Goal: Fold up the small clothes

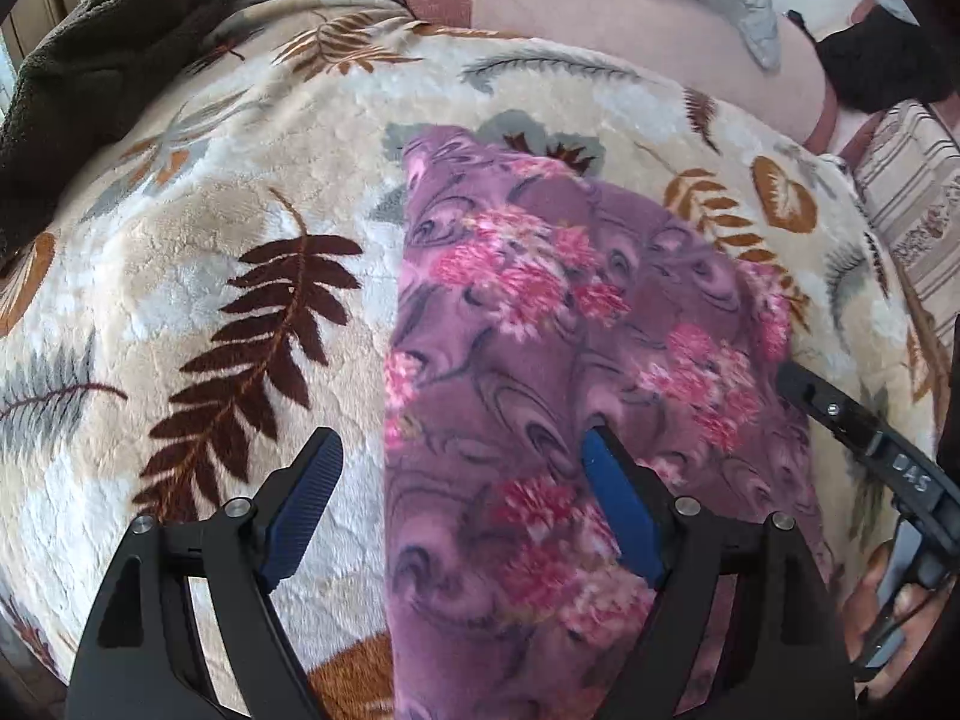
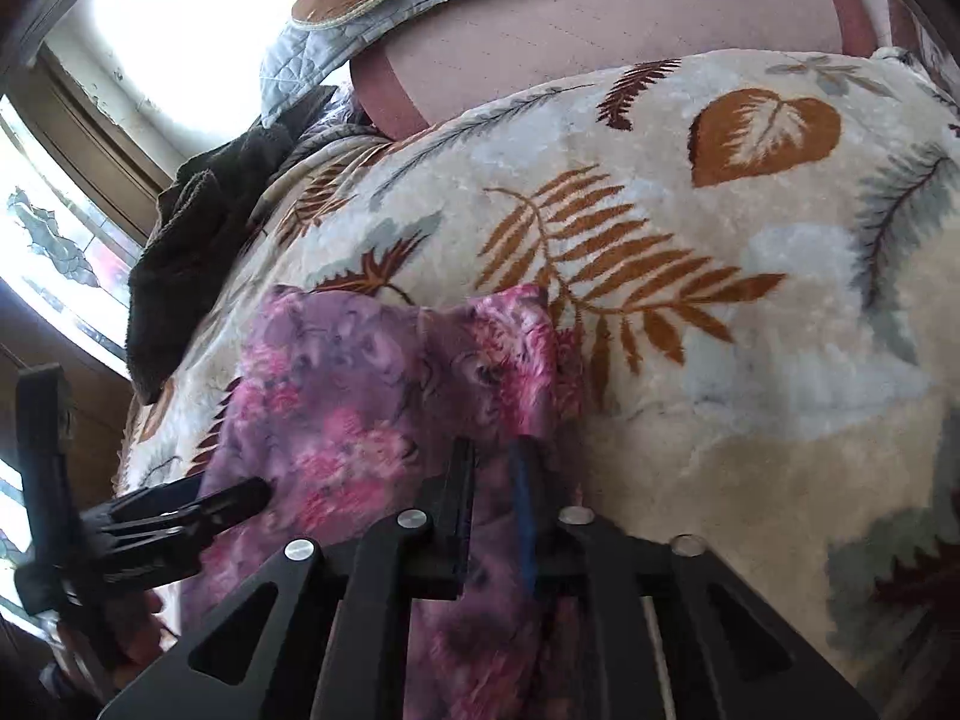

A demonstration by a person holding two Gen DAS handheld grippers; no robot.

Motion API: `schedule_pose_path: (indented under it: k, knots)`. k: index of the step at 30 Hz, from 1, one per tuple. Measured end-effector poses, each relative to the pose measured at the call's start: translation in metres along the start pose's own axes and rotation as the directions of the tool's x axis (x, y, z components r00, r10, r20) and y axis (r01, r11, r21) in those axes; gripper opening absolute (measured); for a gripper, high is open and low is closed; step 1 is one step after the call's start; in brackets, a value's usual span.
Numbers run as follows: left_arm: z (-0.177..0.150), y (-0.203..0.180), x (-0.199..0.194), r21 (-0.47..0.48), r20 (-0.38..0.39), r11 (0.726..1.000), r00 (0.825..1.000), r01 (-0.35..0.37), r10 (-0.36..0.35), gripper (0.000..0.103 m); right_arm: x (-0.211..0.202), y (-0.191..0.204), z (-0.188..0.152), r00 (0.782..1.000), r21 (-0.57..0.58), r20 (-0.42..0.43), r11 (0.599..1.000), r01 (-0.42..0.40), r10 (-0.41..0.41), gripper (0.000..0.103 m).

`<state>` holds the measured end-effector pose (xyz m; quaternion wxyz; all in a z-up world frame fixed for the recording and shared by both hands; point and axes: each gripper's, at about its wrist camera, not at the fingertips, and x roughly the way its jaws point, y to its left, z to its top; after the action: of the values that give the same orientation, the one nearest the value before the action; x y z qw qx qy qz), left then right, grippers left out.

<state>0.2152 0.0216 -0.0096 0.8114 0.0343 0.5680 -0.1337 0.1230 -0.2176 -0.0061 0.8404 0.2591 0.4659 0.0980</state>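
Observation:
A purple fleece garment with pink flowers (image 1: 558, 324) lies on a cream leaf-print blanket (image 1: 210, 228). My left gripper (image 1: 459, 447) is open over the garment's left edge, one finger on the blanket, the other on the cloth. My right gripper (image 2: 495, 450) is shut on a fold of the garment (image 2: 360, 396) near its right edge. The right gripper's fingers also show at the right of the left wrist view (image 1: 852, 414), touching the garment's edge. The left gripper shows at the left of the right wrist view (image 2: 198, 504).
A dark brown fleece (image 1: 120, 42) lies bunched at the blanket's far left. A pink quilted bedcover (image 1: 600, 12) and a grey quilt (image 2: 384, 18) lie beyond. A black cloth (image 1: 882, 72) sits far right. A window (image 2: 60, 228) is at the left.

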Motion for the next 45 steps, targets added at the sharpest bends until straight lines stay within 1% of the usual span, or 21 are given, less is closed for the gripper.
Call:
schedule_pose_path:
  k: [2,4,5,8,9,11,14,16,18,20,23,26,28,30,32,33,34,35,40,43,45]
  knots:
    - [-0.004,-0.001,-0.005,0.009,0.005,1.0,1.0,-0.005,0.005,0.083,-0.013,0.009,-0.004,0.998,-0.03,0.005,0.998,-0.055,0.055,0.017]
    - [-0.008,-0.003,-0.009,0.019,0.011,1.0,1.0,-0.015,0.015,0.083,-0.021,0.017,-0.016,0.993,-0.058,-0.005,0.992,-0.116,0.116,0.022]
    - [-0.009,-0.005,-0.009,0.024,0.009,0.999,1.0,-0.021,0.021,0.083,-0.021,0.022,-0.025,0.992,-0.081,-0.02,0.989,-0.125,0.123,0.029]
    - [-0.016,-0.007,-0.01,0.018,-0.002,0.999,1.0,-0.027,0.027,0.083,-0.007,0.026,-0.046,0.995,-0.146,-0.093,0.989,-0.034,0.02,0.036]
    - [-0.018,-0.007,-0.012,0.017,-0.007,1.0,1.0,-0.025,0.025,0.083,-0.008,0.026,-0.053,0.997,-0.169,-0.072,0.985,-0.018,0.006,0.036]
    - [-0.027,-0.007,-0.022,0.03,0.004,0.999,1.0,-0.027,0.027,0.083,-0.017,0.028,-0.055,0.999,-0.16,-0.054,0.987,-0.005,-0.004,0.037]
    - [-0.041,-0.007,-0.032,0.063,0.021,0.997,0.999,-0.041,0.04,0.083,-0.033,0.025,-0.063,0.998,-0.134,-0.033,0.99,-0.048,0.044,0.039]
    - [-0.052,-0.009,-0.028,0.076,0.003,0.996,0.999,-0.047,0.047,0.083,-0.028,0.022,-0.075,0.999,-0.156,-0.053,0.988,-0.023,0.015,0.039]
    - [-0.062,-0.008,-0.019,0.086,-0.006,0.995,0.998,-0.055,0.056,0.085,-0.027,0.021,-0.08,0.999,-0.193,-0.037,0.981,0.023,-0.031,0.05]
    - [-0.068,0.0,-0.027,0.043,-0.01,0.999,1.0,-0.017,0.017,0.084,-0.036,0.019,-0.08,0.997,-0.167,-0.045,0.985,0.05,-0.058,0.051]
    - [-0.086,0.012,-0.042,0.004,-0.021,0.998,0.997,0.068,-0.068,0.084,-0.058,0.015,-0.087,0.999,-0.161,-0.024,0.987,0.018,-0.022,0.054]
    - [-0.107,0.015,-0.032,0.02,-0.034,0.999,0.999,0.036,-0.036,0.087,-0.048,0.004,-0.107,0.986,-0.225,-0.065,0.965,0.135,-0.153,0.061]
    - [-0.113,0.019,-0.032,-0.002,-0.008,0.999,0.999,0.042,-0.042,0.09,-0.054,-0.004,-0.112,0.991,-0.2,-0.032,0.973,0.118,-0.127,0.061]
    - [-0.116,0.018,-0.039,-0.002,-0.02,0.999,0.999,0.039,-0.039,0.09,-0.056,-0.002,-0.108,0.984,-0.197,-0.05,0.967,0.158,-0.171,0.062]
    - [-0.122,0.018,-0.048,0.02,-0.004,1.0,1.0,0.008,-0.008,0.09,-0.058,-0.001,-0.107,0.965,-0.223,-0.07,0.947,0.231,-0.252,0.081]
    - [-0.125,0.018,-0.052,0.032,0.007,0.999,1.0,-0.013,0.013,0.09,-0.059,-0.002,-0.107,0.948,-0.242,-0.079,0.928,0.283,-0.309,0.09]
    - [-0.129,0.019,-0.056,0.043,0.023,0.999,0.999,-0.034,0.033,0.09,-0.062,-0.004,-0.107,0.938,-0.247,-0.083,0.919,0.308,-0.336,0.093]
    - [-0.133,0.019,-0.061,0.046,0.036,0.998,0.998,-0.046,0.044,0.09,-0.066,-0.006,-0.107,0.932,-0.243,-0.086,0.915,0.323,-0.352,0.094]
    - [-0.15,0.016,-0.085,0.052,0.105,0.995,0.991,-0.088,0.082,0.09,-0.093,-0.012,-0.107,0.86,-0.239,-0.076,0.846,0.476,-0.505,0.094]
    - [-0.157,0.006,-0.092,0.078,0.132,0.992,0.987,-0.1,0.09,0.09,-0.105,-0.009,-0.111,0.845,-0.251,-0.095,0.834,0.492,-0.527,0.094]
    - [-0.163,-0.001,-0.098,0.095,0.155,0.989,0.983,-0.116,0.1,0.09,-0.118,-0.004,-0.119,0.859,-0.265,-0.075,0.84,0.472,-0.507,0.094]
